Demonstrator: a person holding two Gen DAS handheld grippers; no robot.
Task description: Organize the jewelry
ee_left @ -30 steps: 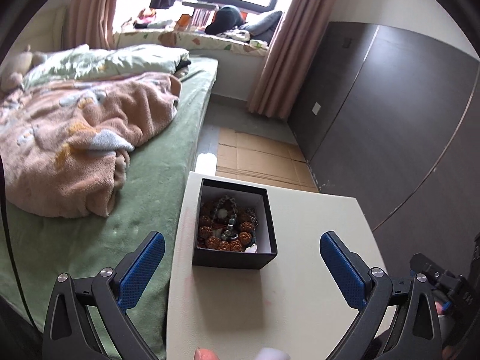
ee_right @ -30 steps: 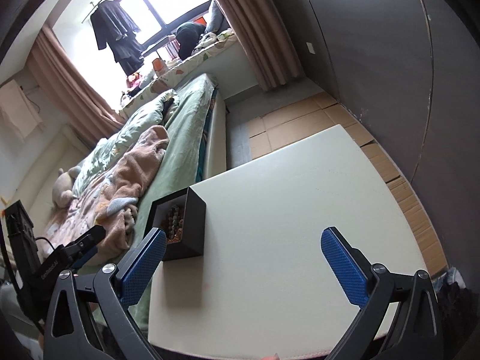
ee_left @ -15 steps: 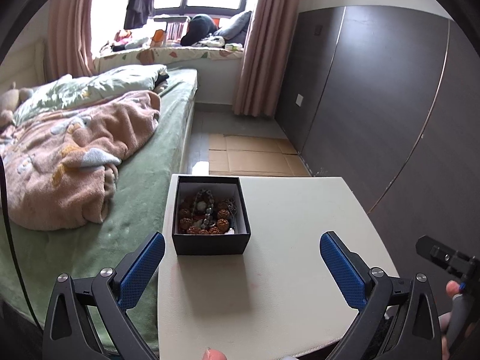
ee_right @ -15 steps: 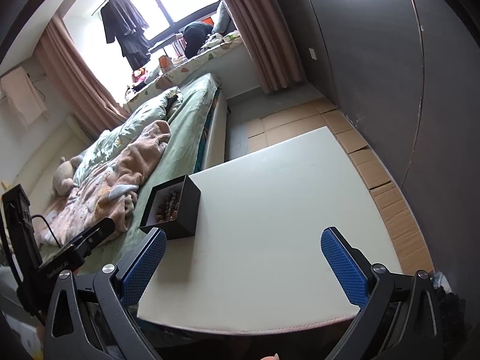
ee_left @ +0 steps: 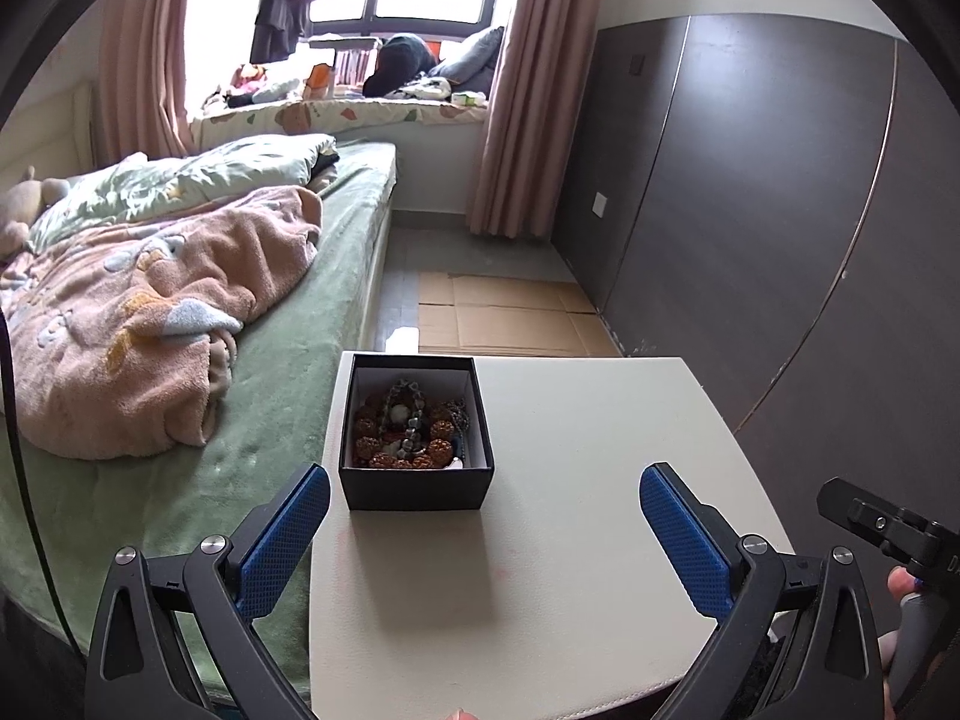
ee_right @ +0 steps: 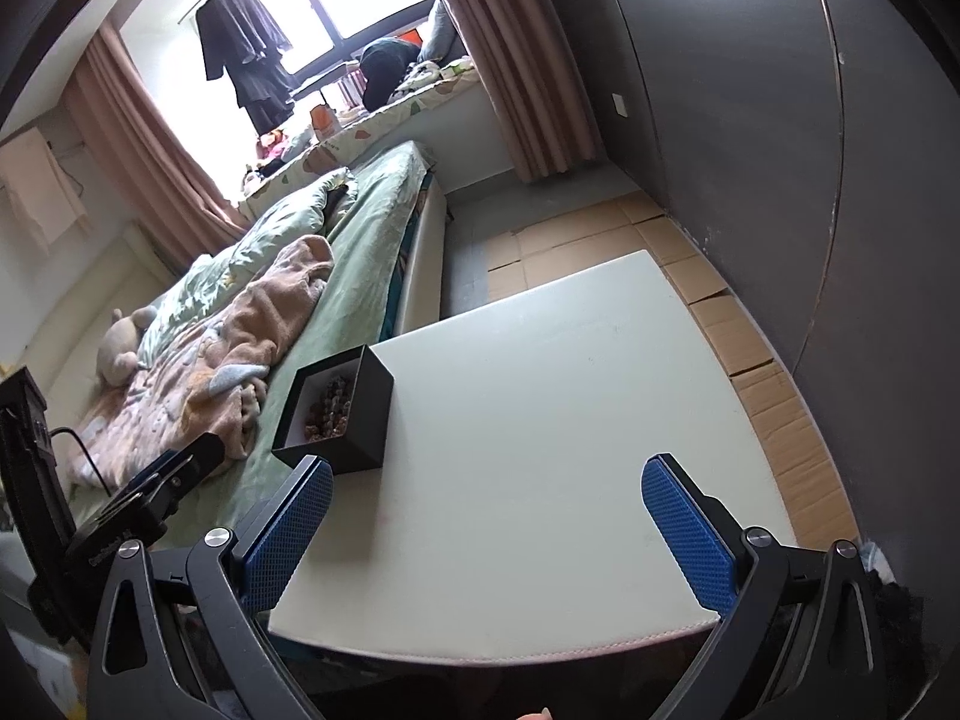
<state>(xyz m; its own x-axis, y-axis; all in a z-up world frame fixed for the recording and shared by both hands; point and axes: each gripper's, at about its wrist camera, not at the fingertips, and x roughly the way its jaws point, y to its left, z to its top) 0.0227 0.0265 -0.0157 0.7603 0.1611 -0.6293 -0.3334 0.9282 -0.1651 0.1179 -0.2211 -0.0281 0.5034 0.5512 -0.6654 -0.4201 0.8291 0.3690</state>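
Receded: one jewelry box (ee_left: 415,431), two hand-held grippers (ee_left: 485,531)

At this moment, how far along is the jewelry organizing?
Nothing looks sorted yet: the beaded jewelry sits piled in the open black box at the white table edge beside the bed. Nothing is in hand; the left claw and right claw are open and empty. Taking pieces out and arranging them remains.

Your black box (ee_left: 414,483) holds orange-brown beads (ee_left: 405,429), lower centre. Blue textured pads (ee_left: 282,546) flank it. A green bed (ee_left: 288,360) fills the left.
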